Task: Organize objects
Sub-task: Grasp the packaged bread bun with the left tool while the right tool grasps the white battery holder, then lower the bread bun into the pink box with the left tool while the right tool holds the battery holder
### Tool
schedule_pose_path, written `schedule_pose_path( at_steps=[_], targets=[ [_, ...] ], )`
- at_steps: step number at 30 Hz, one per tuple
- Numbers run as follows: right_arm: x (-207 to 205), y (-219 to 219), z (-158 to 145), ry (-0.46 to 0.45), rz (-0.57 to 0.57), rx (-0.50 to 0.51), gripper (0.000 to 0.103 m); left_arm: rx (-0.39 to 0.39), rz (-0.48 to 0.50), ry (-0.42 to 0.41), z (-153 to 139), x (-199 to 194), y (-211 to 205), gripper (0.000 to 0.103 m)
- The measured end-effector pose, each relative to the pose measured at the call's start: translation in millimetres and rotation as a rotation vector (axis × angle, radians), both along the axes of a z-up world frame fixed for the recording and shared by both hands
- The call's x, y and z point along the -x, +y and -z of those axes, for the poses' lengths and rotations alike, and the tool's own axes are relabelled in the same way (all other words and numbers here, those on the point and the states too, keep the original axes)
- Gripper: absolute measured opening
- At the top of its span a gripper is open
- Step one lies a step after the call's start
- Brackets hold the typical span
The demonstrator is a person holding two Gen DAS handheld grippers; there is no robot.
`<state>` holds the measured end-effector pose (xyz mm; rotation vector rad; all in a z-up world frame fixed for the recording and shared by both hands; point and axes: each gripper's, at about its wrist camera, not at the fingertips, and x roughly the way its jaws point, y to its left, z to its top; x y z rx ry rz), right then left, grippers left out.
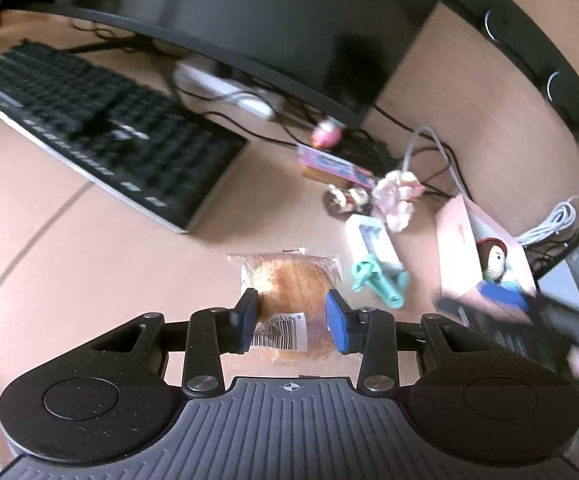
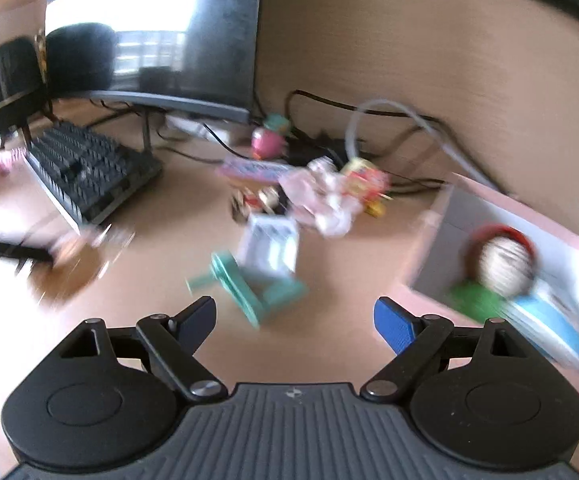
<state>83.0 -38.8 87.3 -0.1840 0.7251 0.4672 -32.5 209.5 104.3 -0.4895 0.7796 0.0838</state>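
In the left wrist view my left gripper (image 1: 292,320) is shut on a wrapped bread bun (image 1: 289,292) in clear plastic with a barcode label, above the desk. In the right wrist view my right gripper (image 2: 294,320) is open and empty above the desk, with a teal clamp (image 2: 249,284) just ahead of it. The teal clamp (image 1: 377,280) also lies right of the bun. A pink box (image 2: 505,264) with a doll picture lies at the right. The left gripper with the bun shows blurred at the left (image 2: 61,252).
A black keyboard (image 1: 101,128) and a monitor (image 1: 249,20) stand at the back left. Small toys, a white packet (image 2: 269,244), a crumpled wrapper (image 2: 325,200) and cables (image 2: 389,120) clutter the desk's back. The wall is behind.
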Motion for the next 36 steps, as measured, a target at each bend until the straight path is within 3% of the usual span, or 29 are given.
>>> schedule_pose_path(
  at_steps=[5, 7, 9, 13, 21, 27, 36],
  targets=[
    [-73, 43, 22, 0.101, 0.049, -0.043, 0.080, 0.009, -0.018, -0.001, -2, 30, 18, 0.041],
    [-92, 58, 34, 0.141, 0.075, -0.009, 0.068, 0.012, -0.022, 0.002, -1, 37, 26, 0.041],
    [-103, 69, 45, 0.188, 0.091, 0.024, 0.058, 0.021, -0.031, 0.004, 1, 41, 35, 0.041],
    [-99, 78, 46, 0.156, 0.070, 0.093, 0.047, 0.043, -0.008, 0.002, 6, 39, 37, 0.041],
    [-43, 42, -19, 0.043, 0.114, -0.039, 0.047, 0.061, 0.171, -0.015, 10, 12, 9, 0.041],
    [19, 5, -60, -0.038, 0.150, -0.044, 0.047, 0.081, 0.347, -0.020, 15, -16, -37, 0.041],
    [100, -83, -56, 0.004, 0.329, 0.076, 0.047, 0.063, 0.606, 0.023, 23, -43, -124, 0.041]
  ],
)
